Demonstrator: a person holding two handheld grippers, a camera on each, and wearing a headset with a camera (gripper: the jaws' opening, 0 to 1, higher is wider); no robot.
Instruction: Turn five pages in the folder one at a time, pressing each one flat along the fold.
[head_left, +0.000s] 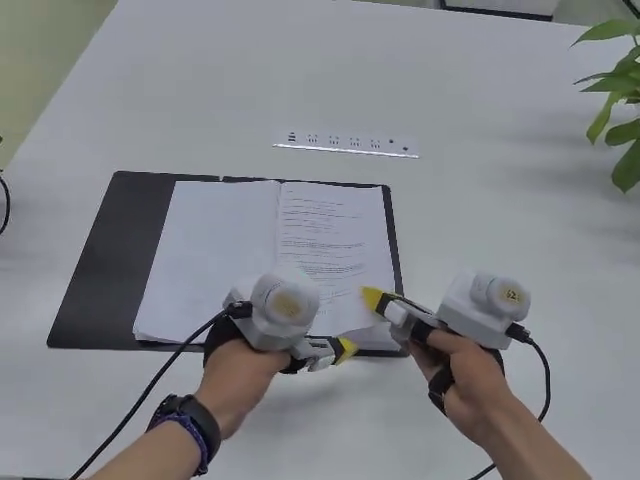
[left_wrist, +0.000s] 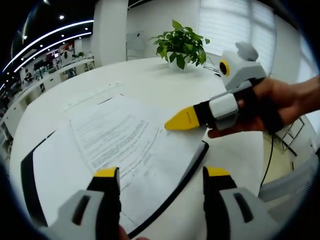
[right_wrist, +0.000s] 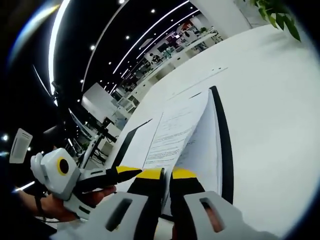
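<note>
A black folder (head_left: 100, 270) lies open on the white table, a blank page (head_left: 215, 250) on its left and a printed page (head_left: 335, 240) on its right. My right gripper (head_left: 372, 297) rests at the printed page's lower right corner. In the right gripper view its yellow-tipped jaws (right_wrist: 167, 174) are closed, apparently with the edge of the printed page (right_wrist: 175, 135) between them. My left gripper (head_left: 343, 350) hovers just below the folder's bottom edge. It stands open (left_wrist: 161, 172), and the folder's corner lies between its jaws untouched. The right gripper (left_wrist: 172, 122) enters that view from the right.
A socket strip (head_left: 348, 143) is set into the table beyond the folder. A green plant (head_left: 615, 90) stands at the far right. Black cables (head_left: 160, 390) trail from both grippers toward me. White table (head_left: 200, 80) surrounds the folder.
</note>
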